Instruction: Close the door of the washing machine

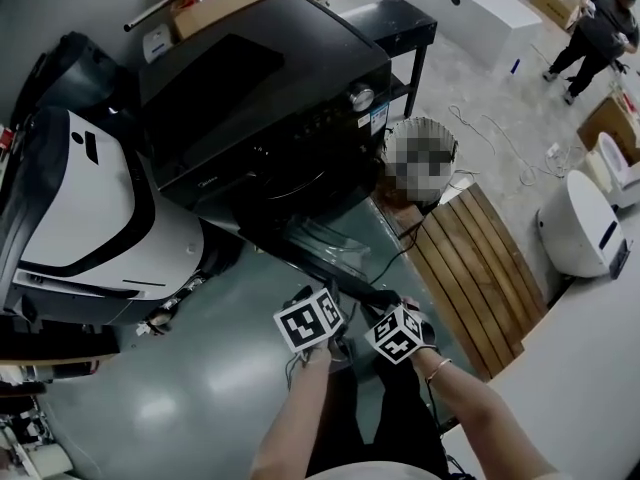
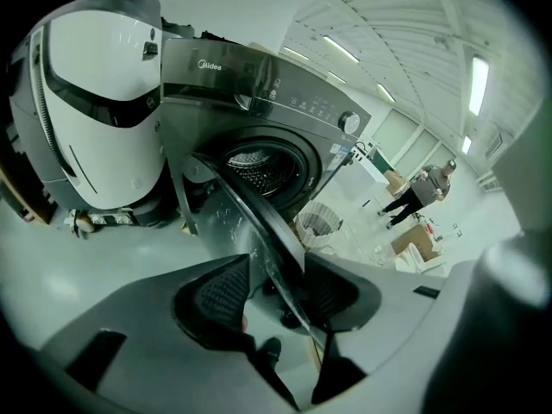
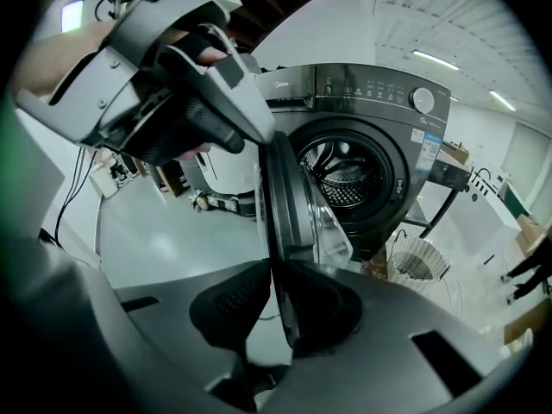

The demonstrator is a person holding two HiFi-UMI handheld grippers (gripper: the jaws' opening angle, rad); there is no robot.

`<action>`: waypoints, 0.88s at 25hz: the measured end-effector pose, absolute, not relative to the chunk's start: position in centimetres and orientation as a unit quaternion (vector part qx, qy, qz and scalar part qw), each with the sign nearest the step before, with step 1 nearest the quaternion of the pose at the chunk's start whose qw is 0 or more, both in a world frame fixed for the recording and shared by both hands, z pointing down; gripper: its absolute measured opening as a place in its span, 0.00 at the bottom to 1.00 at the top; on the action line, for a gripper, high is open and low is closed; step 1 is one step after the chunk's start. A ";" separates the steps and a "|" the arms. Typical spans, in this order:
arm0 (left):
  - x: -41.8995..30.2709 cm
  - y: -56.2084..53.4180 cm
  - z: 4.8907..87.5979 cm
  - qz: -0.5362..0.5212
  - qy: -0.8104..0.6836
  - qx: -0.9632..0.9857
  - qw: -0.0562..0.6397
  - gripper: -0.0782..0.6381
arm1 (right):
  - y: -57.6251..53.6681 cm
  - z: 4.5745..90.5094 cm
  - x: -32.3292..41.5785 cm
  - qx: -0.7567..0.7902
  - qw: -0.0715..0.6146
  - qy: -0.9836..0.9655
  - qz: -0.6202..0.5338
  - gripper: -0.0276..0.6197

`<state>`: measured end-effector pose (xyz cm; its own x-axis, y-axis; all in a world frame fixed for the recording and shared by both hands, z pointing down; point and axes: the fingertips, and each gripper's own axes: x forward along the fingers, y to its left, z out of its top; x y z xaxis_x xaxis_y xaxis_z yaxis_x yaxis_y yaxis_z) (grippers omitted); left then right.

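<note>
With the door [image 3: 289, 197] swung wide from the washer [image 3: 379, 136], its rim clamped in the right tongs [image 3: 274, 304] and loosely straddled by the released left tongs [image 2: 269, 293], I'd push steadily along the hinge arc until it shuts flush, then let go.

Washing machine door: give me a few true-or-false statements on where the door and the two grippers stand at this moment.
1. The door is open. True.
2. The door's edge stands between the right gripper's jaws. True.
3. The left gripper is well away from the door. False: the door's edge runs between its jaws too.
4. The drum is packed with laundry. False: the part in view is bare metal.
5. A wire basket stands beside the washing machine. True.
</note>
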<state>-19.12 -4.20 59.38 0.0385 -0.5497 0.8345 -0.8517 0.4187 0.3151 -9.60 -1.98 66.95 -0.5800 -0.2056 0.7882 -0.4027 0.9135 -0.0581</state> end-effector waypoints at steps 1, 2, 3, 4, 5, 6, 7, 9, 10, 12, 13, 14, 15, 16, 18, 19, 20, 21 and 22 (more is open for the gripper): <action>-19.1 -3.9 59.2 0.155 -0.672 0.526 0.498 0.41 | -2.4 67.0 -9.5 0.175 0.425 -0.881 0.116 0.15; -19.0 -3.7 58.9 0.166 -0.666 0.538 0.489 0.42 | -2.8 67.0 -9.3 0.177 0.426 -0.880 0.115 0.15; -19.0 -3.5 58.6 0.182 -0.658 0.555 0.476 0.42 | -3.2 67.1 -9.1 0.180 0.427 -0.879 0.115 0.16; -19.0 -3.5 58.3 0.203 -0.647 0.576 0.458 0.42 | -3.6 67.1 -8.9 0.182 0.427 -0.878 0.114 0.16; -18.9 -3.7 58.0 0.228 -0.632 0.599 0.435 0.42 | -4.1 67.1 -8.7 0.185 0.427 -0.878 0.114 0.16; -18.8 -3.9 57.8 0.257 -0.615 0.624 0.408 0.42 | -4.5 67.1 -8.5 0.189 0.426 -0.877 0.114 0.16; -18.7 -4.2 57.7 0.289 -0.596 0.648 0.376 0.42 | -4.9 67.1 -8.4 0.193 0.425 -0.877 0.113 0.17; -18.2 -4.9 57.6 0.356 -0.551 0.692 0.302 0.44 | -5.6 67.1 -8.1 0.201 0.423 -0.876 0.112 0.17; -17.9 -5.3 57.5 0.389 -0.525 0.710 0.262 0.45 | -5.9 67.1 -7.9 0.205 0.422 -0.876 0.111 0.17; -17.1 -5.9 57.5 0.450 -0.471 0.735 0.187 0.45 | -6.4 67.1 -7.6 0.210 0.420 -0.876 0.110 0.18; -16.6 -6.2 57.5 0.479 -0.443 0.743 0.151 0.45 | -6.5 67.2 -7.4 0.211 0.420 -0.876 0.109 0.18; -16.1 -6.5 57.6 0.507 -0.414 0.747 0.113 0.45 | -6.7 67.2 -7.3 0.212 0.419 -0.876 0.108 0.18; -15.6 -6.9 57.7 0.534 -0.385 0.749 0.074 0.45 | -6.9 67.2 -7.2 0.213 0.418 -0.877 0.107 0.18; -15.1 -7.3 58.0 0.560 -0.355 0.748 0.036 0.45 | -7.0 67.3 -7.0 0.214 0.417 -0.877 0.106 0.18; -14.0 -7.9 58.6 0.597 -0.302 0.743 -0.023 0.44 | -7.4 67.4 -6.9 0.214 0.415 -0.878 0.103 0.18; -13.5 -8.1 59.0 0.610 -0.279 0.740 -0.042 0.43 | -7.6 67.4 -6.8 0.214 0.414 -0.879 0.101 0.18; -13.0 -8.3 59.4 0.620 -0.260 0.738 -0.054 0.42 | -7.7 67.5 -6.7 0.213 0.413 -0.880 0.099 0.18; -12.5 -8.4 59.8 0.628 -0.244 0.737 -0.060 0.42 | -7.8 67.5 -6.6 0.212 0.413 -0.880 0.097 0.18; -12.2 -8.4 60.2 0.635 -0.231 0.735 -0.063 0.42 | -7.9 67.5 -6.5 0.211 0.412 -0.881 0.096 0.18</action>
<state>-12.20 -8.44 60.15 0.0875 -0.4193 0.9036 -0.2588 -0.8855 -0.3859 -6.50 -7.93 67.51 -0.5705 -0.2925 0.7674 -0.4516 0.8922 0.0044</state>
